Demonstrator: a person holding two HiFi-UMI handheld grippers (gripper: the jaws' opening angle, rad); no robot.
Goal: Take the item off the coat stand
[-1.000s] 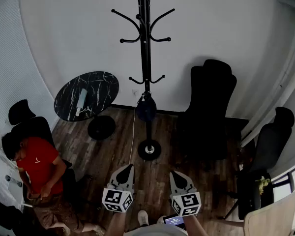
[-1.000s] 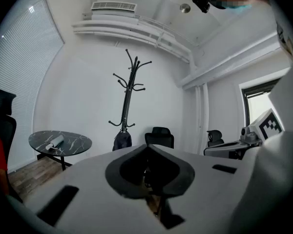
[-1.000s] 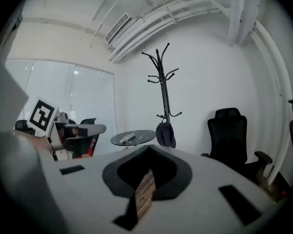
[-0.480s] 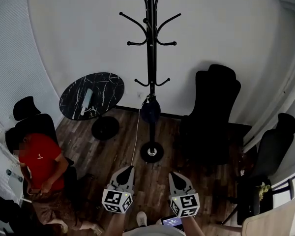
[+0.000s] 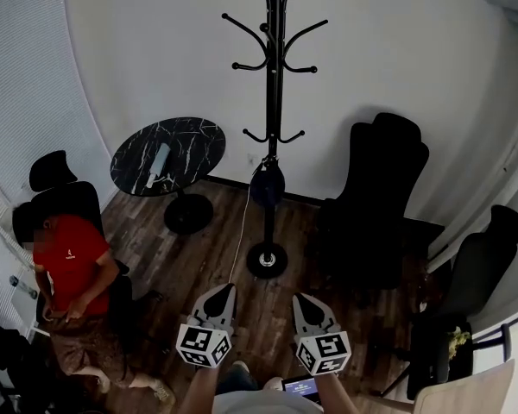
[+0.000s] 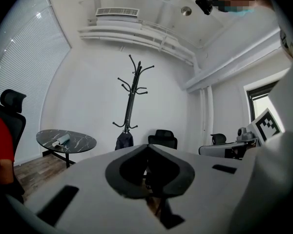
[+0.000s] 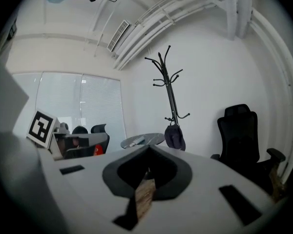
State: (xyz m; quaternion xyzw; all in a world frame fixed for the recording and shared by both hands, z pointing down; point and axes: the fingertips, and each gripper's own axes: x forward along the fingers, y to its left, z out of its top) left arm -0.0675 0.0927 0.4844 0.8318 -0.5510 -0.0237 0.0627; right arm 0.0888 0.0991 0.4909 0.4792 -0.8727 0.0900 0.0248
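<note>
Approach step, I judge; the small dark fabric bag [image 5: 267,185] hangs on a low hook of the tall black metal coat stand [image 5: 275,84], well apart from the left gripper [image 5: 224,291] and right gripper [image 5: 301,300], both clenched empty; next, close in and part the jaws.

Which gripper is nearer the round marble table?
Left. In the head view the left gripper sits below and right of the table; the right gripper is further right, past the coat stand's base.
</note>
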